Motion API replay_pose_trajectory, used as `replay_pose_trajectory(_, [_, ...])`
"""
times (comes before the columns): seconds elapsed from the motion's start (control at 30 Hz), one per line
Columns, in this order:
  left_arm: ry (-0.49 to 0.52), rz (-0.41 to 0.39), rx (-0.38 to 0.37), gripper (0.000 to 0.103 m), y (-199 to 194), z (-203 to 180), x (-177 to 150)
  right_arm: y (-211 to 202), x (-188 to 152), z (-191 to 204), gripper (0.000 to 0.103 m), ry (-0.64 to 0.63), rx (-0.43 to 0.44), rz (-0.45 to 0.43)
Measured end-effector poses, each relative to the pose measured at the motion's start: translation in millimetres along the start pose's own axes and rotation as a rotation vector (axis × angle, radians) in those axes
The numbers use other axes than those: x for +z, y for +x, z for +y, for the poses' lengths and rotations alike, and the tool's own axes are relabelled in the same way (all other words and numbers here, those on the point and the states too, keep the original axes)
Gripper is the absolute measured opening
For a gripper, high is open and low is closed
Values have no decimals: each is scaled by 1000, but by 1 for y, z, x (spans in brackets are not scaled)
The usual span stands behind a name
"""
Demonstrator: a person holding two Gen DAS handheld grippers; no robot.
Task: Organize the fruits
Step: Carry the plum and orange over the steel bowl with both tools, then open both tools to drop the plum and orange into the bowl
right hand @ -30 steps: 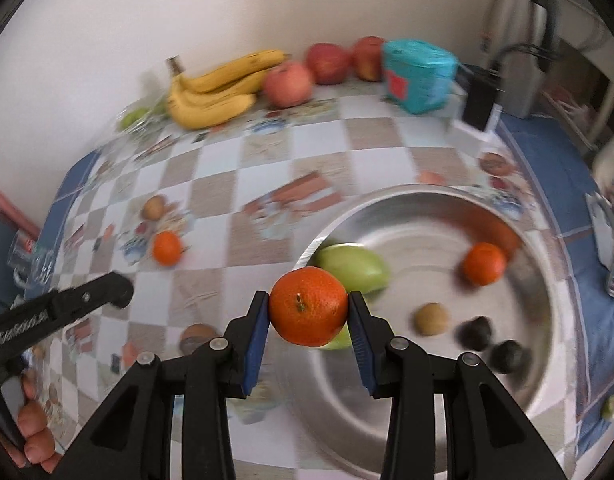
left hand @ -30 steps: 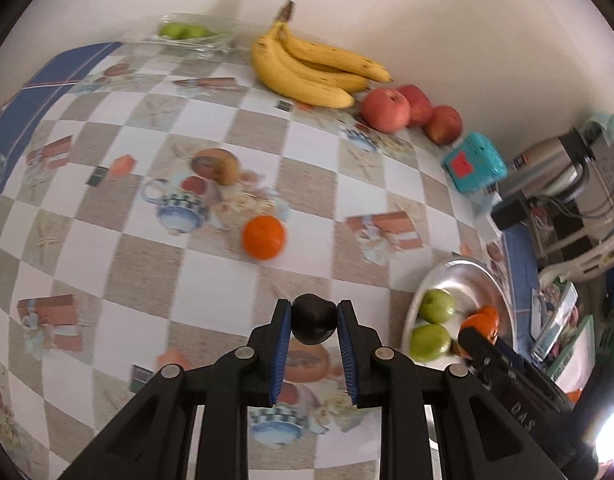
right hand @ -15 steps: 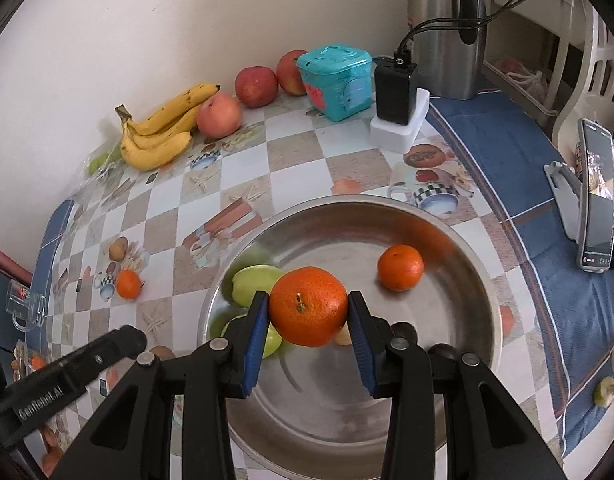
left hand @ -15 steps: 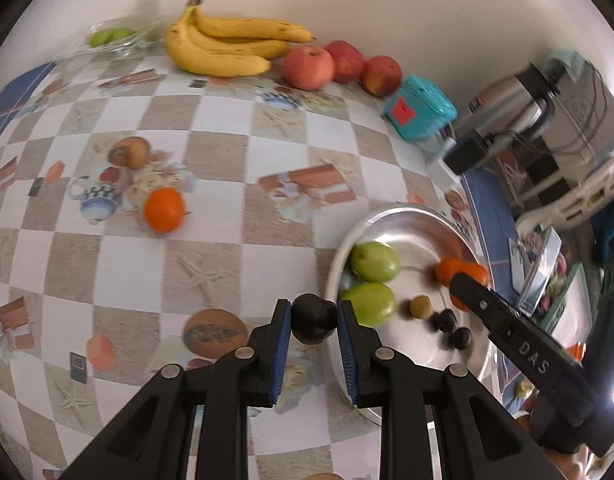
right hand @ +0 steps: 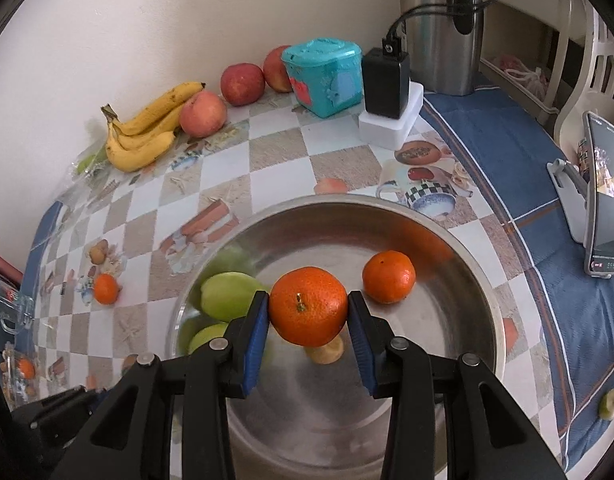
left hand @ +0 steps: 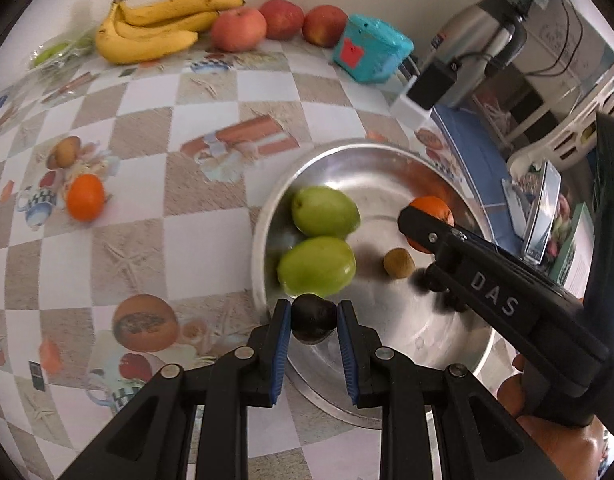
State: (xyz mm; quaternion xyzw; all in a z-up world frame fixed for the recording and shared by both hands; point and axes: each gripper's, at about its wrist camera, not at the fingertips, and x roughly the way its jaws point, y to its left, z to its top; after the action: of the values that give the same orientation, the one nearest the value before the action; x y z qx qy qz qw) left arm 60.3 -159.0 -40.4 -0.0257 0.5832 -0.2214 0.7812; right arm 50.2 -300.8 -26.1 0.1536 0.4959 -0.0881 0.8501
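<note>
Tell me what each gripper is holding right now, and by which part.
The left gripper pinches a small dark fruit across its sides. The right gripper clamps an orange across its middle, stem end facing the camera, over the metal bowl.

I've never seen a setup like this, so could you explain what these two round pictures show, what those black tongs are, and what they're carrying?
There is no robot here: a person holds a two-fingered grabbing tool in each hand, and a wide-angle camera on each tool looks along its fingers. That is why the pictures look round and bent.

One picture is from the left tool. Its left gripper has its jaws shut on a small dark fruit, held over the near rim of a metal bowl.

The other is from the right tool. Its right gripper is shut on a tangerine above the same bowl.

In the bowl lie two green fruits, another tangerine and a few small fruits. On the checked tablecloth are bananas, apples and one more loose tangerine.
</note>
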Motion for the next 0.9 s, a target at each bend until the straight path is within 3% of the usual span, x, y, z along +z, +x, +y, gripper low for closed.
replay_pose_trajectory(0.37, [20, 25, 16, 28, 9, -6, -2, 6, -1, -1, 41, -6, -21, 11])
replay_pose_trajectory(0.6, [27, 20, -1, 47, 5, -9, -1, 4, 0, 0, 41, -14, -23, 7])
replay_pose_trajectory(0.9, [2, -4, -24, 56, -9, -3, 7, -16, 6, 8, 45, -32, -8, -51])
